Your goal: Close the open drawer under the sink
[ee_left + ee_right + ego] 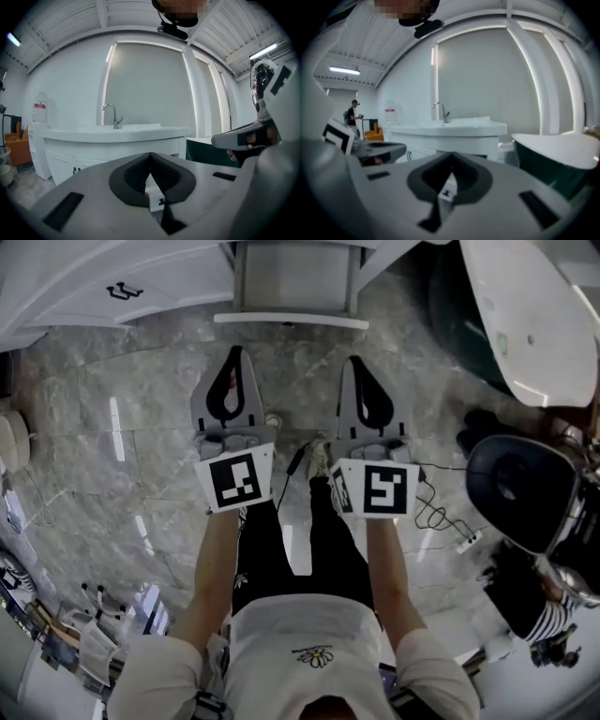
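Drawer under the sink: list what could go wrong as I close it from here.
1. The left claw and right claw are both shut to narrow tips; a push off-centre on the drawer front could skew it or slip off.
2. A cable lies looped on the floor by the right foot; a step forward could snag it.

Drawer [292,282] beneath sink [117,132], bathtub [530,324] right of it, faucet [114,117] on sink

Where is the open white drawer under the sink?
Head view, top centre: the open white drawer juts from the white vanity, left of the dark green bathtub.
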